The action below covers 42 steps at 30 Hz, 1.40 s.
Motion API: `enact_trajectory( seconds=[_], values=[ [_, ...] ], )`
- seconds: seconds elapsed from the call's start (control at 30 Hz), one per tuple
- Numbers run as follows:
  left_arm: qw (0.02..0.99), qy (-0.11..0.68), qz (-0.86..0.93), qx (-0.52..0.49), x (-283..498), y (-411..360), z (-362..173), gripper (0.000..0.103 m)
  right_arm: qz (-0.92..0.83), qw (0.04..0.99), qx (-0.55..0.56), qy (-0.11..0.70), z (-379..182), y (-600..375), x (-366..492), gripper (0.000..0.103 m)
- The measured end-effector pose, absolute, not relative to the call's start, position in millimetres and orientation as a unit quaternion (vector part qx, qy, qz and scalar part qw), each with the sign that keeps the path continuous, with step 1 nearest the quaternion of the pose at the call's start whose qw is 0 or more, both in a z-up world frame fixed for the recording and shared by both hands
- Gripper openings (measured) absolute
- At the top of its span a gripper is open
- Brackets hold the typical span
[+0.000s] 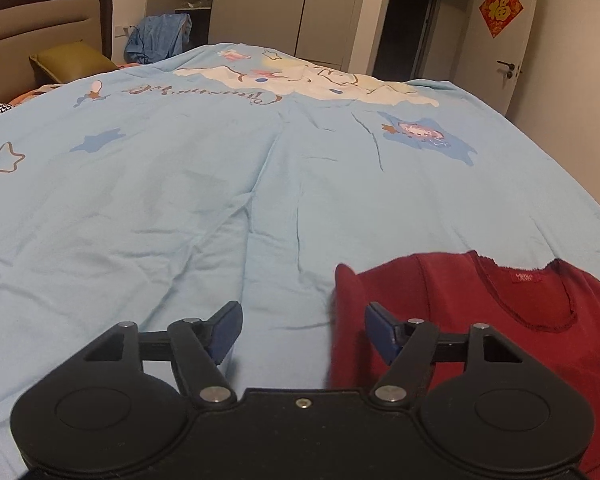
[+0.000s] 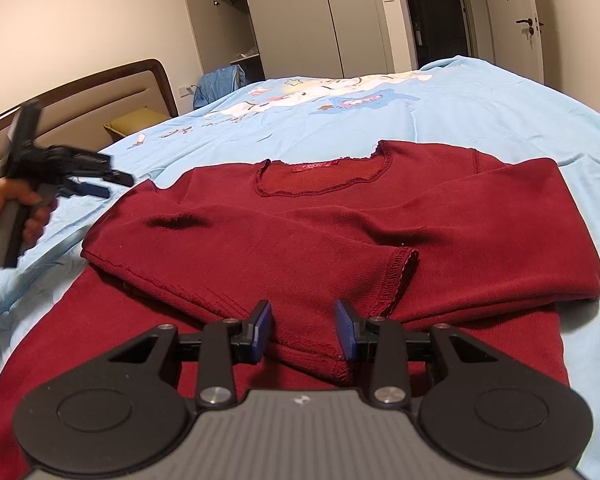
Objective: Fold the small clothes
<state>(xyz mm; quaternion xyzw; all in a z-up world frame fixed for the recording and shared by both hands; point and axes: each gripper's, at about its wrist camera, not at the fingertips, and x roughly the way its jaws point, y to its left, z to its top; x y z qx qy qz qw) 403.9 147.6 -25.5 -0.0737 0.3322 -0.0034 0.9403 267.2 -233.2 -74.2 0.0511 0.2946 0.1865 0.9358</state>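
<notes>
A dark red long-sleeved top lies flat on the light blue bedspread, neck away from me, both sleeves folded across the chest. My right gripper is open, low over the sleeve cuffs near the top's middle, holding nothing. My left gripper is open and empty at the top's left edge; its right fingertip is over the red fabric. The left gripper also shows in the right wrist view, held by a hand, blurred, just left of the shoulder.
The bedspread has cartoon prints and wrinkles. A brown headboard and an olive pillow are far left. Blue clothing hangs beyond the bed. Wardrobes, a dark doorway and a white door stand behind.
</notes>
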Motion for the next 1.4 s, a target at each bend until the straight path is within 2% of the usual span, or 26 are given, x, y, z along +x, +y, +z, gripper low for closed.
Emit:
enact_trajectory(
  seconds=[0.13, 0.4, 0.7, 0.8, 0.87, 0.93, 1.03, 1.13, 1.4],
  values=[
    [0.944, 0.328, 0.001, -0.029, 360.4, 150.6, -35.1, 0.08, 0.188, 0.936, 0.05, 0.294, -73.8, -232.4, 265.9, 0.046],
    [0.941, 0.322, -0.01, 0.105, 310.6, 114.9, -68.8, 0.082, 0.187, 0.936, 0.044, 0.296, -73.0, -228.4, 266.0, 0.052],
    [0.956, 0.277, -0.033, 0.094, 311.9, 91.4, -65.5, 0.079, 0.186, 0.935, 0.035, 0.298, -72.2, -225.0, 263.8, 0.055],
    [0.962, 0.26, -0.031, 0.083, 311.2, 90.1, -62.3, 0.061, 0.188, 0.935, 0.033, 0.299, -72.6, -225.0, 264.2, 0.056],
    [0.965, 0.251, -0.028, 0.065, 312.1, 93.3, -58.0, 0.041, 0.188, 0.935, 0.032, 0.299, -72.8, -224.7, 264.3, 0.056],
    [0.968, 0.242, -0.028, 0.052, 313.2, 96.4, -53.5, 0.034, 0.188, 0.935, 0.032, 0.299, -72.8, -224.7, 264.2, 0.056],
    [0.971, 0.229, -0.04, 0.047, 311.9, 94.0, -47.3, 0.011, 0.188, 0.935, 0.032, 0.298, -72.8, -224.6, 264.2, 0.056],
    [0.97, 0.234, -0.024, 0.063, 312.1, 86.2, -44.0, 0.007, 0.188, 0.935, 0.032, 0.299, -72.7, -224.7, 264.3, 0.056],
    [0.946, 0.319, 0.015, 0.062, 320.2, 86.5, -64.9, 0.006, 0.189, 0.935, 0.03, 0.299, -72.4, -224.3, 263.5, 0.057]
  ],
)
